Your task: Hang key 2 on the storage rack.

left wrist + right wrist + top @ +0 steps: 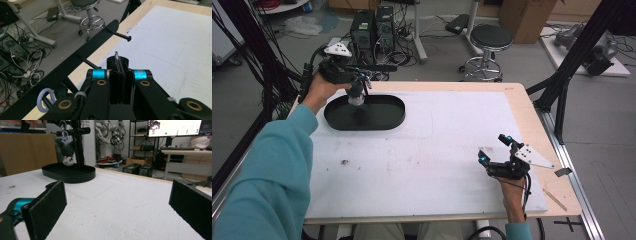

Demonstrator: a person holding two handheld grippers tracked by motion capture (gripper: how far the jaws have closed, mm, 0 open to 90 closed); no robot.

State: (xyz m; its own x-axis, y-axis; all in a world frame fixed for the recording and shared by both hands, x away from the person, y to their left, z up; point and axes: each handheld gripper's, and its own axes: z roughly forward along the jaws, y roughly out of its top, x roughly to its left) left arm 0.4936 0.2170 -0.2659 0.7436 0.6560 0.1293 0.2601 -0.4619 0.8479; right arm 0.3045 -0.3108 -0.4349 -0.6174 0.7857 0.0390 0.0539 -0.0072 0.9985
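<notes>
High view: my left gripper is raised over the far left of the table, above the black oval tray that carries a black metal stand with pegs on a crossbar. A small grey-and-white plush keychain toy hangs from the stand's crossbar just under that gripper, dangling over the tray without touching its floor as far as I can tell.

In the left gripper view my jaws are pressed flat together, and a thin pinkish sliver sticks up between the pads; I cannot tell what it belongs to. A pale lilac ring sits on a peg of the crossbar, low at the left, beside my jaws.

My right gripper lies well apart from all this, low on the white foam mat near the right edge of the light wooden table. In the right gripper view its jaws stand wide apart with nothing between them, pointing across the mat toward the tray and the hanging toy.
</notes>
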